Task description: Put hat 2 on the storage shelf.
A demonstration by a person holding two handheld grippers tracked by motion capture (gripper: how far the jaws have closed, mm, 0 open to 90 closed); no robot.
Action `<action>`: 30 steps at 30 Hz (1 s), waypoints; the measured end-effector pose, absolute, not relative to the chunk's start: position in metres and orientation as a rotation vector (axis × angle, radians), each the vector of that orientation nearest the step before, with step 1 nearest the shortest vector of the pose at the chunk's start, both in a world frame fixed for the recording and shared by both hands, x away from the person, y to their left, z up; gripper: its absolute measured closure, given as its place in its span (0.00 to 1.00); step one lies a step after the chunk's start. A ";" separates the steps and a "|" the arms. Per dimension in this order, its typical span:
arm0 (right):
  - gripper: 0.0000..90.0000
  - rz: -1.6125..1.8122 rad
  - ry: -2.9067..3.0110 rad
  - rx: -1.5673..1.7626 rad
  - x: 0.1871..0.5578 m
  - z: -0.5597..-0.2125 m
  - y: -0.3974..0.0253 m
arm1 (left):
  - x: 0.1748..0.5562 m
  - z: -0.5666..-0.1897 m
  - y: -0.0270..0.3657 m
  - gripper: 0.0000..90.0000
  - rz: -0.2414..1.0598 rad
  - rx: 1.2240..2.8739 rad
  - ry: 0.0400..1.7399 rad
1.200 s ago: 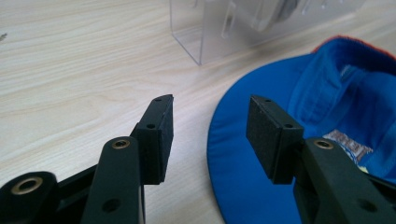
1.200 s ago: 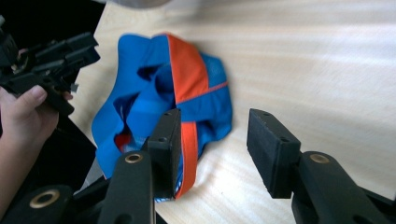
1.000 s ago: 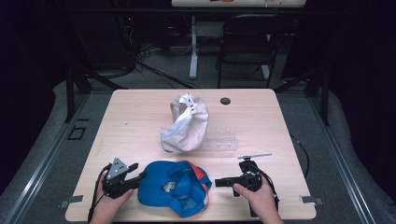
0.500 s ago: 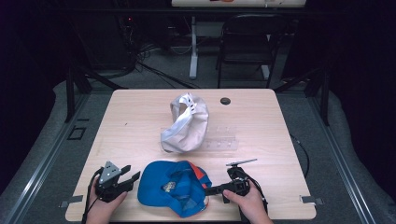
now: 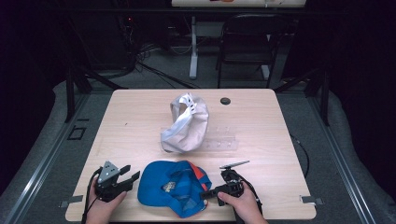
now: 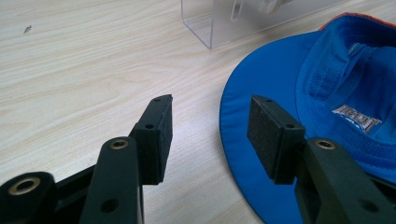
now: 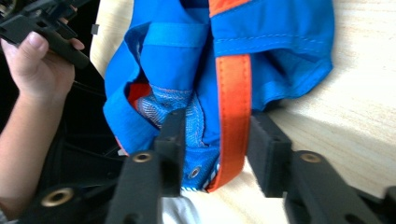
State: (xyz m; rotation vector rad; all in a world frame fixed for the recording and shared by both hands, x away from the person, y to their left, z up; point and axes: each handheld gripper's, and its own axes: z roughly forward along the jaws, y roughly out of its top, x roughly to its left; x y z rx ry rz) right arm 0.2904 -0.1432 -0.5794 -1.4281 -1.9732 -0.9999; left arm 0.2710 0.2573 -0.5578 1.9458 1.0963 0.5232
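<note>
Blue fabric cap with orange strap [image 5: 173, 187] at desk's near edge. Right gripper [image 7: 212, 140] jaws straddling strap, not clamped; left gripper [image 6: 210, 135] wide open beside brim.

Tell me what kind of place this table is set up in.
Probably a lab or recording studio: a bare wooden table stands on grey carpet, with dark surroundings, loose cables on the floor and an empty black chair behind.
</note>
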 end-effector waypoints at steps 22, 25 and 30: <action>0.86 -1.090 -1.825 -1.568 0.295 -0.569 -0.163 | 0.271 -0.558 0.257 0.57 0.523 1.945 1.097; 0.86 -1.091 -1.830 -1.571 0.295 -0.567 -0.165 | 0.271 -0.558 0.257 0.57 0.525 1.947 1.097; 0.86 -1.098 -1.826 -1.570 0.296 -0.562 -0.170 | 0.271 -0.558 0.255 0.57 0.524 1.962 1.085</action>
